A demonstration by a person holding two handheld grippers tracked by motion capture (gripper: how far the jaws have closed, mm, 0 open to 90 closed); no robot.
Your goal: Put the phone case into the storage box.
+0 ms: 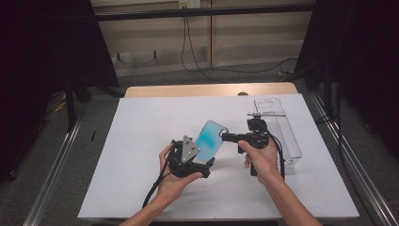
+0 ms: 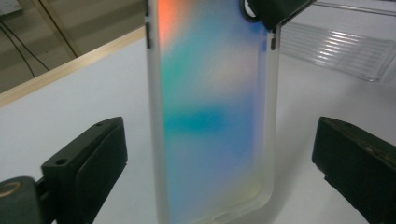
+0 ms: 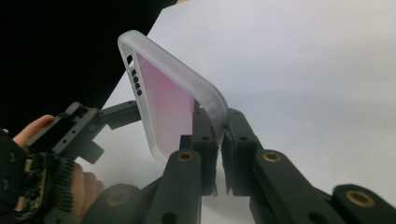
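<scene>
A translucent phone case [image 1: 210,138] with a blue-green iridescent back is held tilted above the white sheet. My right gripper [image 1: 226,137] is shut on its upper corner; in the right gripper view the pads [image 3: 205,135] pinch the frosted rim of the case [image 3: 163,102]. My left gripper [image 1: 201,159], with its grey three-cornered plate on top, stands open around the lower end. In the left gripper view the case [image 2: 215,116] stands between the wide black jaws of my left gripper [image 2: 219,163], with a gap on each side. The right gripper's tip [image 2: 275,9] shows at the case's top.
A white sheet [image 1: 141,141] covers the wooden table [image 1: 188,89]. A clear plastic box [image 1: 282,132] lies along the right side, just behind my right hand; it also appears in the left gripper view [image 2: 336,51]. Dark stands and cables surround the table.
</scene>
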